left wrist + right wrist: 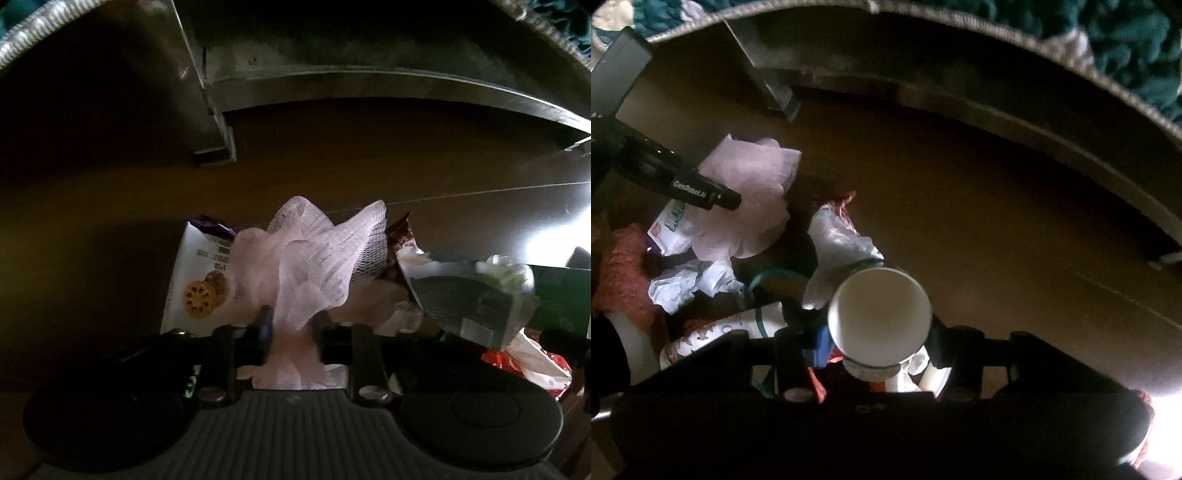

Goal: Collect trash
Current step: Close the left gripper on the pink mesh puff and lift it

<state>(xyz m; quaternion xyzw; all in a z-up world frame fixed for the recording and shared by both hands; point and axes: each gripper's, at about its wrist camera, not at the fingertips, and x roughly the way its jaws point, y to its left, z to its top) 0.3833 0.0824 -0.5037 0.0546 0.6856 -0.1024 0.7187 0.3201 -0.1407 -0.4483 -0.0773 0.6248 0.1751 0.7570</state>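
My left gripper (pixel 291 332) is shut on a pink foam fruit net (pixel 310 254), held low over a dim brown floor. It also shows in the right wrist view (pixel 750 199), with the left gripper's black fingers (pixel 701 190) on it. My right gripper (pixel 879 343) is shut on a white paper cup (pixel 879 314), bottom toward the camera. Trash lies around: a white snack packet (pixel 199 273), a silvery wrapper (pixel 469 295), crumpled white paper (pixel 687 286), a white plastic wrapper (pixel 842 240) and a printed paper cup (pixel 713 339).
A grey metal furniture leg (pixel 207 110) and a curved rail (pixel 406 88) stand behind the pile. A teal knitted fabric (pixel 1126 40) hangs above. A red wrapper (pixel 502 362) lies at right, a reddish cloth (pixel 624 273) at left. Bright light falls on the floor at right.
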